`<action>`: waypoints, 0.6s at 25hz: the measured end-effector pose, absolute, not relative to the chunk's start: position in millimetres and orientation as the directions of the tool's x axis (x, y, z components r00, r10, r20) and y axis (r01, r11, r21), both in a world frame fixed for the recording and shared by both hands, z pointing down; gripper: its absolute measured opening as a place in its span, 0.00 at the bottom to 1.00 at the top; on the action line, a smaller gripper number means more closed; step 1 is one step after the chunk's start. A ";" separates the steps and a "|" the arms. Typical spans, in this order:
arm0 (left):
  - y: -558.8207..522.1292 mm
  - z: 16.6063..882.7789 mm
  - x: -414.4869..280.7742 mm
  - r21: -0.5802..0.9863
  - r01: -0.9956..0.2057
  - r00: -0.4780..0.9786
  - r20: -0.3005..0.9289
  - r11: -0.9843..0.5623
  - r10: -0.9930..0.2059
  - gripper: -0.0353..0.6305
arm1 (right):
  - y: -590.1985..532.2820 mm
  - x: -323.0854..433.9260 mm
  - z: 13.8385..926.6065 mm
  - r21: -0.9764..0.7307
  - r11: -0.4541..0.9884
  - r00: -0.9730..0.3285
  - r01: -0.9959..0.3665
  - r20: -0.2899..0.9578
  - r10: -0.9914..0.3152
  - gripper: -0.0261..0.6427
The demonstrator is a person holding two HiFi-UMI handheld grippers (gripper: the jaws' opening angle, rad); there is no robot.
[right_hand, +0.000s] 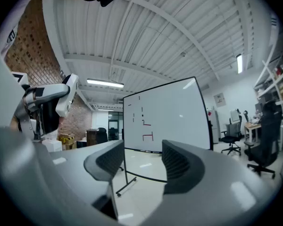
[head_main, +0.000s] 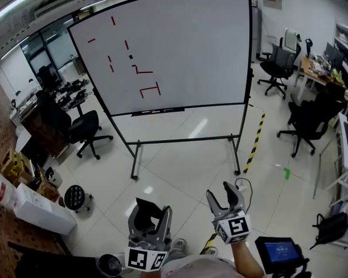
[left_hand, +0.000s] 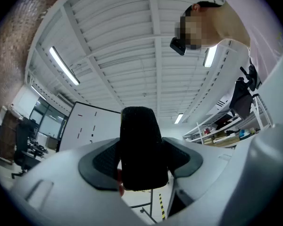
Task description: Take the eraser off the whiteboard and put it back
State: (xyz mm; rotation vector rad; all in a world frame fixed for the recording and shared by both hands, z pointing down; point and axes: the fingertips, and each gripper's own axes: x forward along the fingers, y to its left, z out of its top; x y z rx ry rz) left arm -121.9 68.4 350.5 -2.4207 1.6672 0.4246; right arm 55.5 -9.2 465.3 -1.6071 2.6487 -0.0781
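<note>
A black eraser point(head_main: 147, 215) is clamped upright in my left gripper point(head_main: 150, 214), low in the head view and well short of the whiteboard point(head_main: 174, 45). In the left gripper view the eraser point(left_hand: 140, 147) fills the gap between the jaws and sticks out past them. The whiteboard stands on a wheeled frame, carries several short red marks, and has a narrow tray point(head_main: 158, 110) along its lower edge. My right gripper point(head_main: 221, 193) stays open and empty beside the left one. Between its jaws, the right gripper view shows the whiteboard point(right_hand: 170, 117) some way off.
A black office chair point(head_main: 84, 129) stands left of the board, and others point(head_main: 281, 62) point(head_main: 307, 123) stand at the right by desks. Yellow-black floor tape point(head_main: 255, 141) runs toward me. A white box point(head_main: 40, 210) lies at lower left, and a device with a blue screen point(head_main: 281, 251) at lower right.
</note>
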 end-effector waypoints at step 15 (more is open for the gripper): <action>77.1 337.6 -188.7 0.005 -0.946 0.295 -0.404 -0.325 -0.866 0.47 | -16.4 -23.2 449.5 -0.008 0.525 -0.524 -0.851 -0.057 -0.850 0.40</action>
